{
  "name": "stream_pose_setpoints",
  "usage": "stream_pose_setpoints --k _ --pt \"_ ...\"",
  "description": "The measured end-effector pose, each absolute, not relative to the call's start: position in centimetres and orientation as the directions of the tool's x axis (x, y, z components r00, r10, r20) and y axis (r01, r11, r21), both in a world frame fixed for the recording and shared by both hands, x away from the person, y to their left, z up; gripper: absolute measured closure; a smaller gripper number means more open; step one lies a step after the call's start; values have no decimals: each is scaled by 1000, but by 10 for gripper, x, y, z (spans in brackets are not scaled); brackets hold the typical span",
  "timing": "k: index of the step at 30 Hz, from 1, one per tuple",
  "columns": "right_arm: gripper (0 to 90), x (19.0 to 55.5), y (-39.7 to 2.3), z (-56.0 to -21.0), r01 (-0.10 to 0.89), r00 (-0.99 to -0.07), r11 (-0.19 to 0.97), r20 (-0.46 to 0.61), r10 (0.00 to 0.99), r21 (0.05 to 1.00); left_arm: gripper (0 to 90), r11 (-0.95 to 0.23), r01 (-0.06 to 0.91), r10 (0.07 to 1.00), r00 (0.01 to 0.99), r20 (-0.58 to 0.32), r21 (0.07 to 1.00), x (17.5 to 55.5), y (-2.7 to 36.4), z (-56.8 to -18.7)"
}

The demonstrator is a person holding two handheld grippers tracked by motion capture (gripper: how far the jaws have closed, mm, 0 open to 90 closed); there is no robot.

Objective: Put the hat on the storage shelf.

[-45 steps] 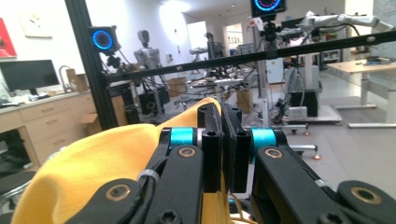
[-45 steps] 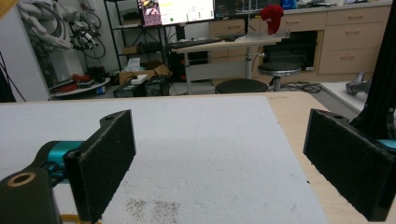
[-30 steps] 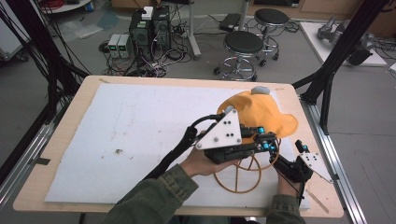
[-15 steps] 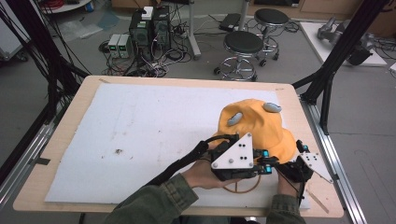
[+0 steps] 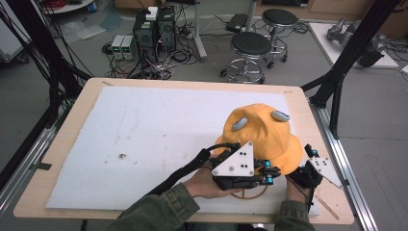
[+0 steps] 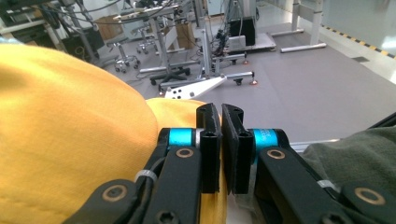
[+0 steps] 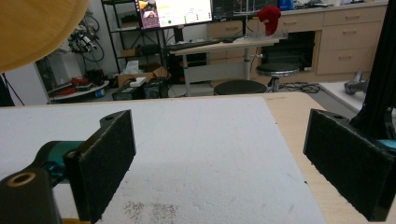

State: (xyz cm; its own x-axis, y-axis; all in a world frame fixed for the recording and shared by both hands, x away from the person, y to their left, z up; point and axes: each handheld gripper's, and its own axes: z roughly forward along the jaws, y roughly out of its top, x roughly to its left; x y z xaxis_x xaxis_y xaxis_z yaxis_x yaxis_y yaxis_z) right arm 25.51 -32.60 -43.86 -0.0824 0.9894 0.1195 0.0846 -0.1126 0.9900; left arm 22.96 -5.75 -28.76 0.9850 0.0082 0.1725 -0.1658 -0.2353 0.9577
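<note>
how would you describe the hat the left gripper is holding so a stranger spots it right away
Start at the white foam sheet covering the wooden table, then look to its near right corner. The soft orange bucket hat sits there, its brim pinched by the left gripper. Two small grey ear-like nubs on its crown mark it out.

Orange bucket hat (image 5: pixel 264 137), grey ears, brim pinched, table's right.

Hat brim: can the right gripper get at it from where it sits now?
Probably yes. The right gripper sits open beside the yellow hat, with nothing between its jaws and the near brim. The left gripper is already shut on the brim further along, so keep clear of it.
</note>
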Motion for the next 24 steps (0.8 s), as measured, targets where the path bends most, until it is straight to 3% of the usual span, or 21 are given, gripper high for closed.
stream_pose_setpoints --k 7,8,11,13,17,24 --pt "81 255 -326 -439 91 -83 -116 123 989 989 785 -250 -145 -10 989 147 957 232 -57 -288" --pt "81 255 -326 -439 89 -82 -113 120 989 990 717 -248 -138 -15 990 139 959 232 -56 -288" --pt "81 255 -326 -439 85 -82 -113 120 989 990 673 -240 -125 -26 992 122 963 234 -56 -288" --pt "81 255 -326 -439 86 -82 -111 119 990 990 577 -227 -114 -37 993 108 967 234 -55 -287" --pt "81 255 -326 -439 83 -85 -107 114 990 991 480 -207 -106 -38 994 100 973 234 -53 -285" --pt "81 255 -326 -439 86 -82 -108 115 990 990 480 -194 -92 -29 996 88 977 236 -46 -282"
